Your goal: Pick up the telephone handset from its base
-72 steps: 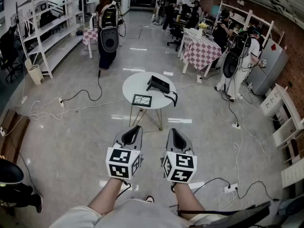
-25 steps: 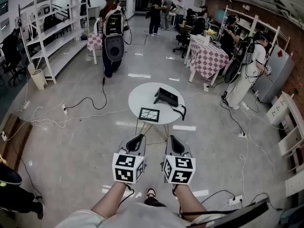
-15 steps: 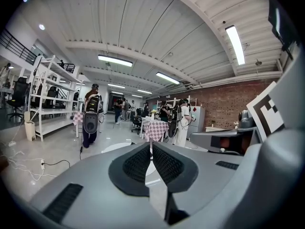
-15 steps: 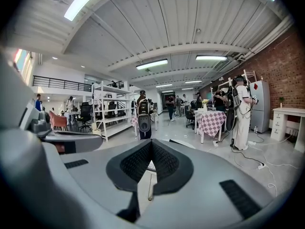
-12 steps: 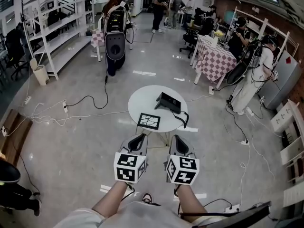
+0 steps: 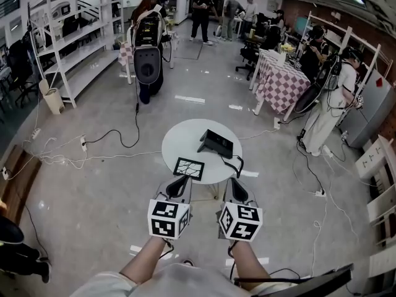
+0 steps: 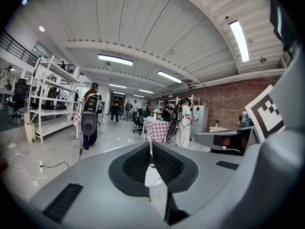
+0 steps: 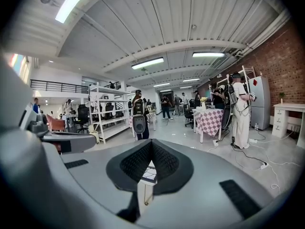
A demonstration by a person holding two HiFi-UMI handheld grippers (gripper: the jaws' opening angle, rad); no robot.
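Both grippers are held side by side at waist height, pointing at a round white table (image 6: 179,142) close in front of the person. Left gripper (image 6: 179,187): jaws pressed together at the tips, its ribbed black pads (image 7: 138,163) meet in a narrow V with nothing between them. Right gripper (image 6: 238,191): same condition, pads (image 8: 165,162) closed tip to tip and empty. The marker cubes face up toward the head camera, with bare forearms behind them. The black telephone (image 6: 215,143) sits on the right half of the table top, well apart from both grippers. The handset appears to lie on the base, but it is too small to separate clearly. A dark cord (image 6: 236,163) loops from the phone over the near right edge of the table. A square black-and-white patterned tile (image 6: 189,167) lies at the near edge, just ahead of the left gripper's tips. Neither gripper touches the table or anything on it. Surroundings: glossy grey floor with cables trailing at left, white shelving (image 6: 68,42) along the left wall, a checkered table (image 6: 281,82) at right, and several people standing farther back.
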